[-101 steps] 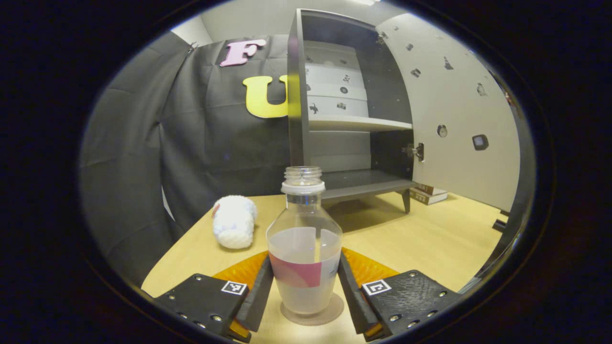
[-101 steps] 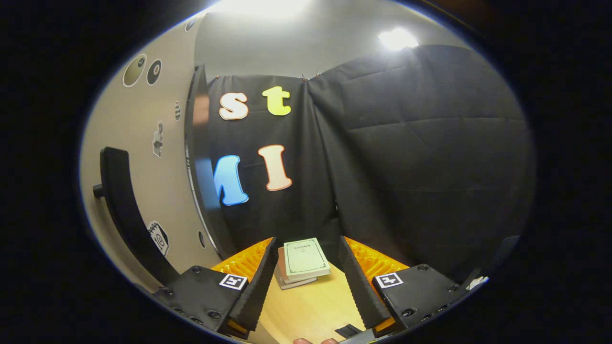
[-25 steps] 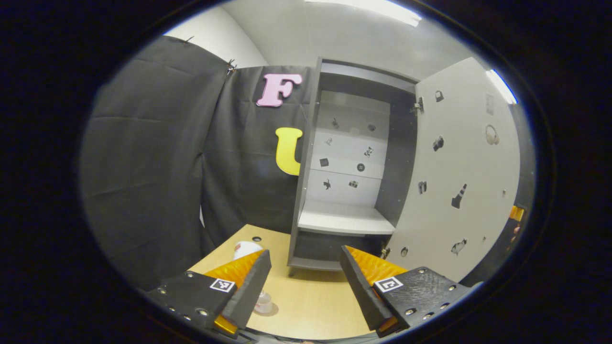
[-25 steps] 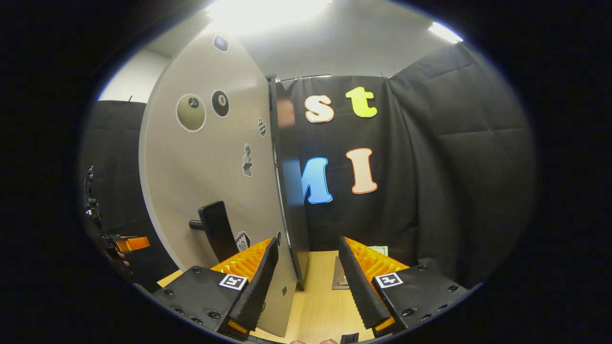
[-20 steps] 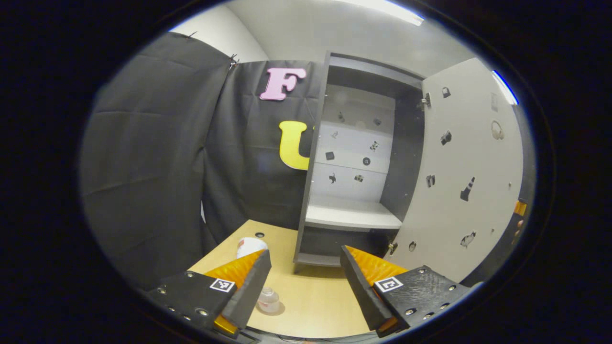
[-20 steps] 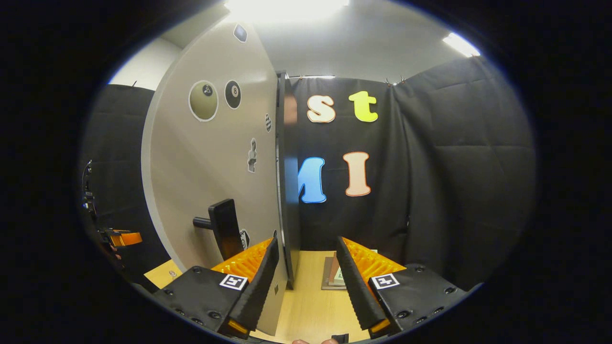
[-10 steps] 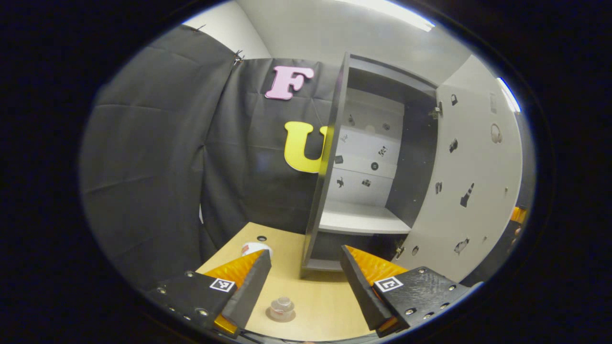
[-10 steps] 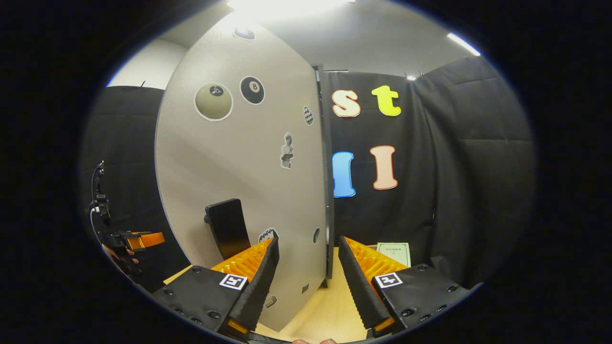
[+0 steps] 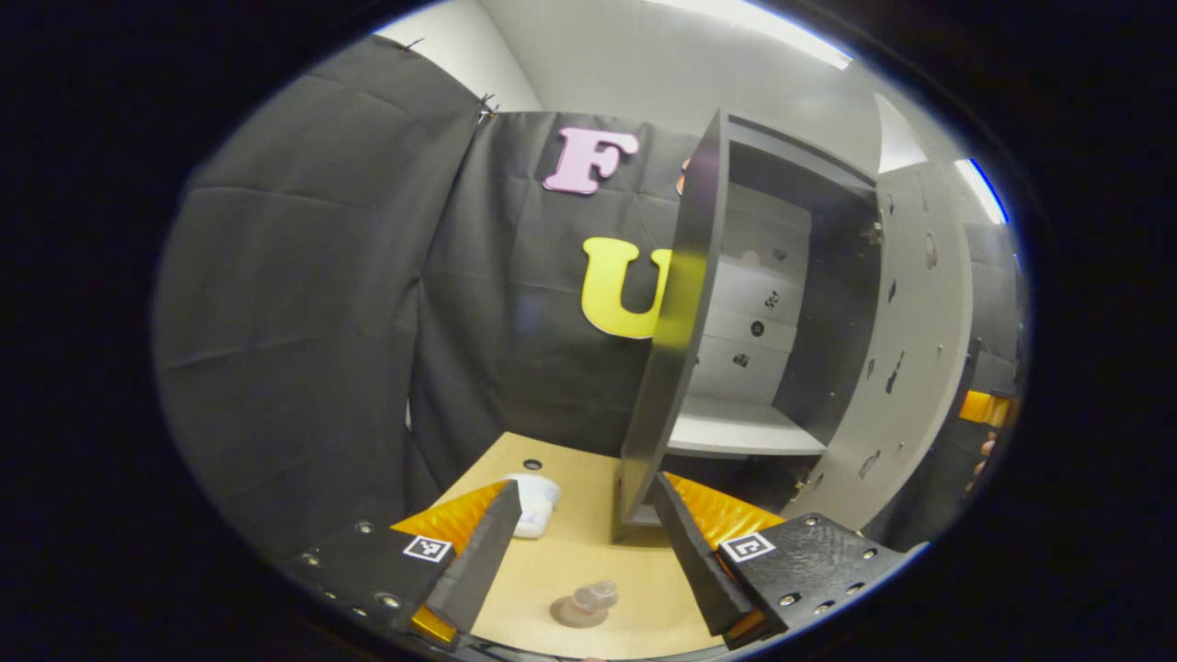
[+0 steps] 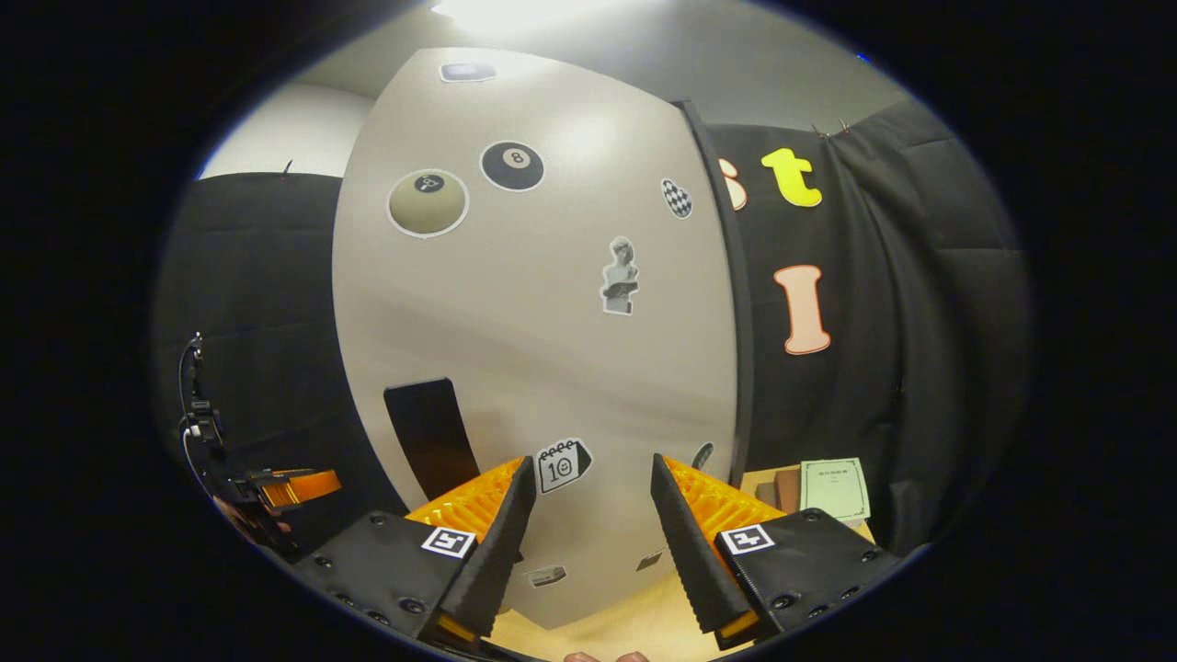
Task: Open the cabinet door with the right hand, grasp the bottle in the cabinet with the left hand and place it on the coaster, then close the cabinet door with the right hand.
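Observation:
The clear bottle (image 9: 596, 598) stands on the round coaster (image 9: 570, 613) on the wooden table, low between my left gripper's fingers and well below them. My left gripper (image 9: 586, 483) is open and holds nothing. The dark cabinet (image 9: 685, 313) stands beyond, its pale door (image 9: 910, 340) partly swung in. In the right gripper view the door's front face (image 10: 552, 313) is close ahead, with its black handle (image 10: 428, 432) left of my fingers. My right gripper (image 10: 591, 462) is open, close to the door face; I cannot tell whether it touches.
A white plush thing (image 9: 535, 492) lies on the table left of the cabinet. Books (image 10: 832, 487) lie on the table right of the door. The other gripper (image 9: 984, 406) and a hand show past the door's edge; the left gripper (image 10: 290, 487) shows at the far left.
The door has swung further toward the cabinet and now faces the right gripper squarely. The left gripper, which let go of the bottle earlier, has shifted left; the bottle stays on the coaster.

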A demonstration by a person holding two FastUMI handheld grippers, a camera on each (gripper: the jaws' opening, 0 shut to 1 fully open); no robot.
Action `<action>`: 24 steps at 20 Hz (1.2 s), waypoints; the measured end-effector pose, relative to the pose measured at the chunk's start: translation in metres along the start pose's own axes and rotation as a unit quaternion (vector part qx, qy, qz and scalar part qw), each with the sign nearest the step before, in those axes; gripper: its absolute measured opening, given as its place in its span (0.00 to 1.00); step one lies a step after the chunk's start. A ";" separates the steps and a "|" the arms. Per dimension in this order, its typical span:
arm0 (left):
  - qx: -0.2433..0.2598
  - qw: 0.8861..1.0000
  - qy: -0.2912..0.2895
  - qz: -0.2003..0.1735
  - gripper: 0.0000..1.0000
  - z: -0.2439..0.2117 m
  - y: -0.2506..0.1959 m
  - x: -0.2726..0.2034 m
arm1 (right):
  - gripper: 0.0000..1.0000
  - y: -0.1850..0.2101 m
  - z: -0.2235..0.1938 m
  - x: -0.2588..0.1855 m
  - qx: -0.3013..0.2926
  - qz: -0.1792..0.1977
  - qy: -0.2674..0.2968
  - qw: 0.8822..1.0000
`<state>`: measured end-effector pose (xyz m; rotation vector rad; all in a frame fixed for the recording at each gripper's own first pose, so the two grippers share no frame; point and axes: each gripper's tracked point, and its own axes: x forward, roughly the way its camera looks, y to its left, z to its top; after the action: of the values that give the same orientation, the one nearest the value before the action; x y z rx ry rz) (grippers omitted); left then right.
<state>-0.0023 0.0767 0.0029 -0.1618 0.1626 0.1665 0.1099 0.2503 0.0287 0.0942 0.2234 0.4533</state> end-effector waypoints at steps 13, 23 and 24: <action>-0.010 0.996 -0.005 -0.092 0.89 -0.008 0.005 0.014 | 0.82 0.006 -0.010 0.003 -0.015 -0.032 0.013 0.999; 0.034 0.993 -0.039 -0.103 0.89 0.011 -0.099 0.008 | 0.82 -0.049 -0.007 -0.011 0.014 -0.081 -0.004 0.997; 0.039 0.994 -0.048 -0.094 0.90 0.017 -0.107 0.005 | 0.82 -0.054 -0.006 -0.012 0.016 -0.083 -0.006 0.996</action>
<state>0.0244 -0.0237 0.0341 -0.0912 0.0569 -0.0190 0.1211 0.1973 0.0179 0.1098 0.2245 0.2841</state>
